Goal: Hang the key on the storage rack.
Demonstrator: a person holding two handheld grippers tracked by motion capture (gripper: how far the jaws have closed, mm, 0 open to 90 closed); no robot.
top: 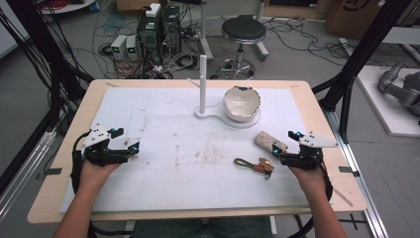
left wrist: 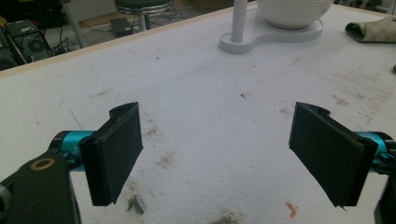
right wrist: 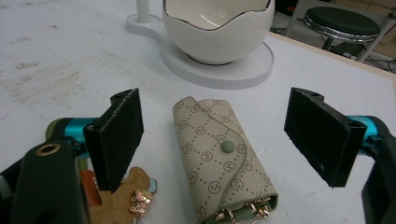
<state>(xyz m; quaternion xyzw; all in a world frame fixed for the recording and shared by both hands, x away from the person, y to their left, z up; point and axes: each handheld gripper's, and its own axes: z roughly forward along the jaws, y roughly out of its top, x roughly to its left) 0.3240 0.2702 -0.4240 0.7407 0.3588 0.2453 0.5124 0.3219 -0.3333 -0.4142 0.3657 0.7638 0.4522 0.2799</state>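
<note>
Pouch [right wrist: 222, 161] lies flat on counter [top: 163, 148] before bowl [right wrist: 218, 25], between spread jaws of right tool [right wrist: 224, 140], untouched; lower squarely, pinch across the flap clear of keychain [right wrist: 128, 198]; left tool [left wrist: 219, 149] spread, empty.

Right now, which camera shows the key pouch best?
The right gripper view: the key pouch lies large between the open jaws, snap and pattern clear. The high view shows it small; the left gripper view catches one end.

Lab: floor cables [top: 163, 59], computer towers [top: 159, 27]
</note>
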